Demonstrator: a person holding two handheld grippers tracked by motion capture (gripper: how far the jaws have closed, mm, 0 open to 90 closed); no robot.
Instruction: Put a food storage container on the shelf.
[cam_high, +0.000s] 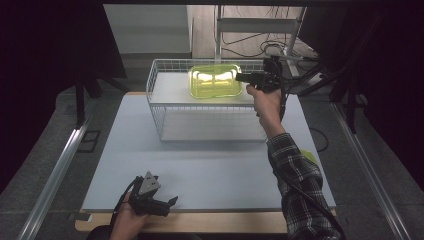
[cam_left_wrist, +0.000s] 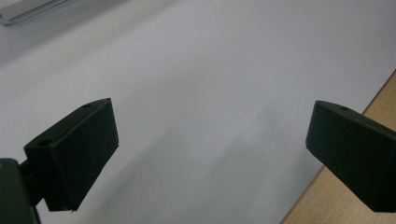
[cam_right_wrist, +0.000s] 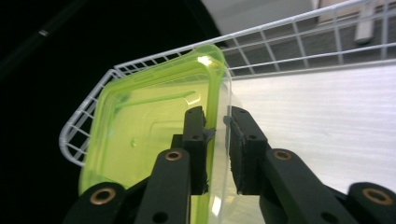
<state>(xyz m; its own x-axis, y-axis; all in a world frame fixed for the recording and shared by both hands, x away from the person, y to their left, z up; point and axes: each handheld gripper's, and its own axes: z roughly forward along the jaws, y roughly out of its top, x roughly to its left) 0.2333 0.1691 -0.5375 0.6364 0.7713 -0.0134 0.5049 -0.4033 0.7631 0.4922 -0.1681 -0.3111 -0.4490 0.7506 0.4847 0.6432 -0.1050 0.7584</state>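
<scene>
Right tool (cam_right_wrist: 217, 135) on green container (cam_right_wrist: 140, 135) — rim pinched

— What sits at the center of the right gripper view?

— The right gripper (cam_right_wrist: 216, 140), its two black jaws rising from six o'clock and closed on the edge of a yellow-green container lid (cam_right_wrist: 149, 135), one jaw on each side of the rim.

— And around it?

— The lid stretches toward nine o'clock, a clear container wall (cam_right_wrist: 229, 93) just beside it. A white wire basket (cam_right_wrist: 289, 42) runs from nine o'clock to two o'clock; its pale floor (cam_right_wrist: 317, 121) fills three o'clock.
</scene>
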